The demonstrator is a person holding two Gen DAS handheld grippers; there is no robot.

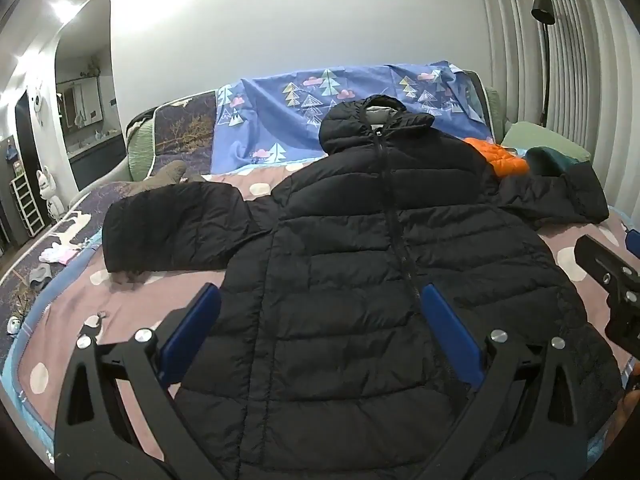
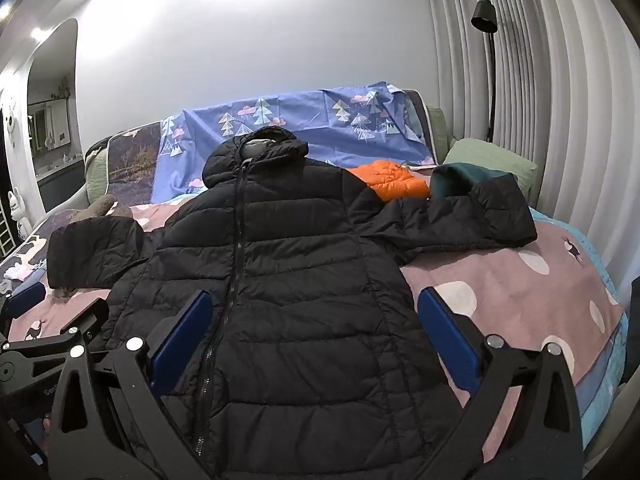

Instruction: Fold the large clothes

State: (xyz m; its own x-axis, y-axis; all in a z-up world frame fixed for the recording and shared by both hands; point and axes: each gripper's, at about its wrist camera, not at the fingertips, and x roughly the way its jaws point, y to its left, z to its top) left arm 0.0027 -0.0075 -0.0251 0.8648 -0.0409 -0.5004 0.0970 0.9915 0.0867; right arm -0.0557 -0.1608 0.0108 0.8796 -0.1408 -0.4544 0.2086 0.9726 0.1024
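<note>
Blue-padded fingers of the left gripper point(image 1: 320, 308) stand wide apart and released, hanging above the lower front of the black puffer jacket point(image 1: 360, 280), gripping nothing. Right gripper point(image 2: 316, 312) likewise spread and empty over the jacket's hem side. Jacket lies flat, zipped, front up, on the bed point(image 2: 520, 300), hood point(image 2: 256, 152) toward 12 o'clock. One sleeve point(image 1: 172, 228) extends toward 9 o'clock, the other sleeve point(image 2: 460, 220) toward 2 o'clock. Orange garment point(image 2: 396, 182) lies just beyond the right shoulder, at 1 o'clock. Blue tree-print sheet point(image 2: 304, 120) drapes the headboard at 12 o'clock. Green pillow point(image 2: 488, 160) and black floor lamp point(image 2: 486, 60) stand at 2 o'clock, against pleated curtains point(image 2: 560, 120).
</note>
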